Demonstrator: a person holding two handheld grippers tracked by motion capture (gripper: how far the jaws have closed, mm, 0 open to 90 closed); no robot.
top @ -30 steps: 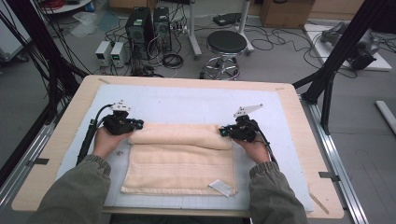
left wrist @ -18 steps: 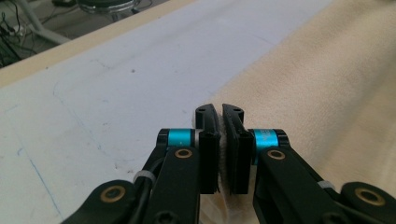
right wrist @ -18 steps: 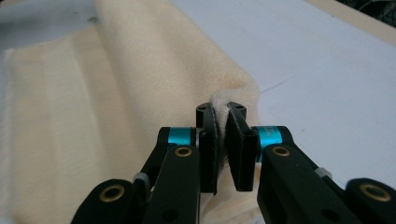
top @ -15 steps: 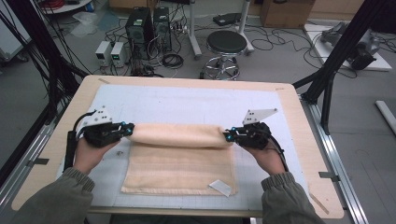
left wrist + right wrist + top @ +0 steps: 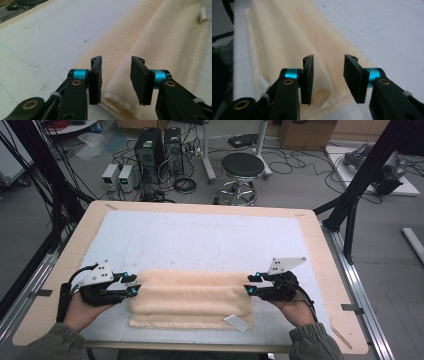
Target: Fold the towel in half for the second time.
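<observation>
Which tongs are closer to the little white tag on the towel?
Right. The right tongs sit at the towel end just above the small white tag; the left tongs are at the folded cream terry towel's far end.

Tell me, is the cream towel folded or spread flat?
Folded: the towel lies as a narrow band in stacked layers, with rolled fold ends showing at both grippers' open jaws.

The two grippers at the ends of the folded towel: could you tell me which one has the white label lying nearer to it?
The right gripper: the white label lies at the cream towel's near corner on its side, while the left gripper is at the opposite end.
</observation>
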